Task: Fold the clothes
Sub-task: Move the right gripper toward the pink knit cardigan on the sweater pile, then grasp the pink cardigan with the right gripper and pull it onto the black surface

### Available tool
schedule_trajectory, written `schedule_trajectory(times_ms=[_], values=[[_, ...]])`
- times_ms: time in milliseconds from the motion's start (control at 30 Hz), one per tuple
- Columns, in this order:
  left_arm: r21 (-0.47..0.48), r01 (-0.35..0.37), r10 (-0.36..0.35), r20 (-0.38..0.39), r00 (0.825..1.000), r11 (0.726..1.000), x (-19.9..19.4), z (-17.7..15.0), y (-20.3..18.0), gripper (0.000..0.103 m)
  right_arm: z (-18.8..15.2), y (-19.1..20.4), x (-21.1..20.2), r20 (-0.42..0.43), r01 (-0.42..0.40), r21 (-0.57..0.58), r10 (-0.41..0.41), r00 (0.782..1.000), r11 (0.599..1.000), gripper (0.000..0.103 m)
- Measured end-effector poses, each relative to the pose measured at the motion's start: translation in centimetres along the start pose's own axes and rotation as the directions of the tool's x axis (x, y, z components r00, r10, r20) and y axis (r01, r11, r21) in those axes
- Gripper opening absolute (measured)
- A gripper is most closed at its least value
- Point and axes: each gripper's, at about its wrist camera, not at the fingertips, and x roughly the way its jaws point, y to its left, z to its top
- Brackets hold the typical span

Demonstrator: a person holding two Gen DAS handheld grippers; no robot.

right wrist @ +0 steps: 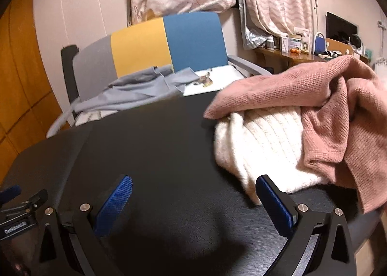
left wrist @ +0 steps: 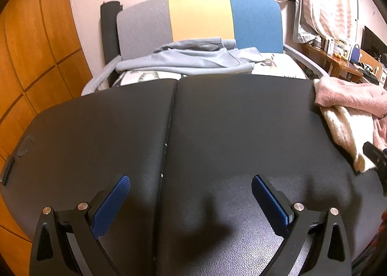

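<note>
A: Checking clothes: pink knit (right wrist: pixel 338 106) bunched over cream sweater (right wrist: pixel 261 145), both rumpled at the right edge of the black worktop (right wrist: pixel 150 145). Neither looks folded.

B: Anything folded?

A: A grey garment (left wrist: pixel 191 58) lies loosely on the chair (left wrist: pixel 200 19) behind; folded or just dropped, I can't tell.

B: Tongs?

A: Left tongs (left wrist: pixel 191 201) spread wide, empty, over bare worktop. Right tongs (right wrist: pixel 193 203) spread too, holding nothing, just beside the cream sweater's hem.
</note>
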Motion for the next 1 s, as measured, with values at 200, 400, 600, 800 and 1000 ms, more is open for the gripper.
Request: schedule_trajectory(times_ms=[200,400,600,800,1000], values=[[0.061,0.041,-0.035,-0.097,0.995,0.997,1.5,-0.7,-1.1,0.103,0.5,-3.0,-1.1,0.042,0.115,-0.007,-0.115,0.992,0.993,0.103],[0.109,0.118,-0.108,-0.09,0.99,0.987,1.9,-2.0,-2.9,0.103,3.2,-8.4,-2.3,0.088,0.224,0.024,-0.225,0.97,0.974,0.103],[0.108,0.148,-0.136,-0.114,0.984,0.983,1.7,-2.3,-3.8,0.103,6.2,-14.0,-3.6,0.131,0.327,0.061,-0.332,0.934,0.943,0.103],[0.121,0.12,-0.102,-0.144,0.984,0.985,2.7,-2.7,-3.7,0.103,9.1,-19.6,-4.8,0.169,0.424,0.103,-0.436,0.884,0.9,0.103],[0.124,0.108,-0.089,-0.149,0.985,0.986,2.8,-2.9,-3.3,0.103,12.5,-23.7,-0.7,0.056,0.456,0.043,-0.458,0.887,0.889,0.103]])
